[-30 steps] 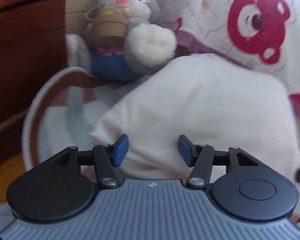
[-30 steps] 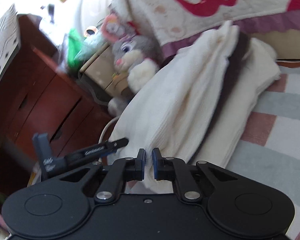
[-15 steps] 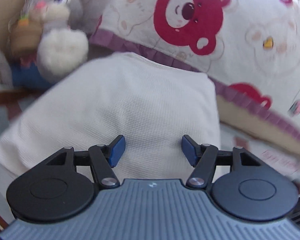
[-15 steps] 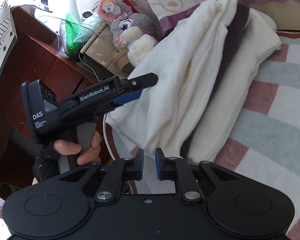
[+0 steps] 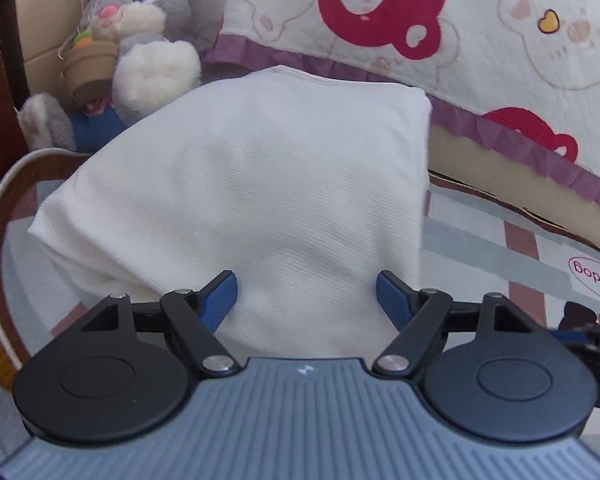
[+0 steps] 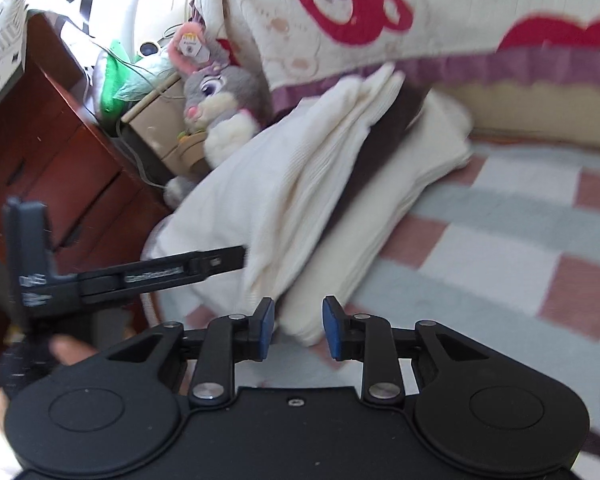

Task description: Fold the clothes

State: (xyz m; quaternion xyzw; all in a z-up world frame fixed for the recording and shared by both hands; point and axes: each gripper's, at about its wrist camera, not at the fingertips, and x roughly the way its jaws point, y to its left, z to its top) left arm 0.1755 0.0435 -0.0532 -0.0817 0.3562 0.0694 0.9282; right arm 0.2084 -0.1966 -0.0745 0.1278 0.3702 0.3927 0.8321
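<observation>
A folded cream garment point(image 5: 252, 184) lies on top of a stack on the bed, filling the middle of the left wrist view. My left gripper point(image 5: 306, 294) hovers at its near edge; its jaws are opening wide and the blue pads press on nothing. The right wrist view shows the stack point(image 6: 300, 200) from the side: cream layers with a dark brown garment point(image 6: 380, 152) between them. My right gripper point(image 6: 299, 328) is at the stack's near corner, jaws opening, with nothing gripped. The left gripper point(image 6: 228, 260) reaches toward the stack from the left, held by a hand point(image 6: 66, 350).
A grey plush rabbit point(image 5: 140, 28) sits behind the stack beside a cardboard box point(image 6: 156, 120). A red-brown wooden dresser point(image 6: 48, 168) stands on the left. A bear-print quilt point(image 5: 480, 28) rises behind. The checked bedsheet point(image 6: 500, 240) spreads to the right.
Both grippers' jaws have spread apart. The right gripper let go of the cream cloth and drew back to the stack's corner. The left gripper shifted along the stack's near edge.
</observation>
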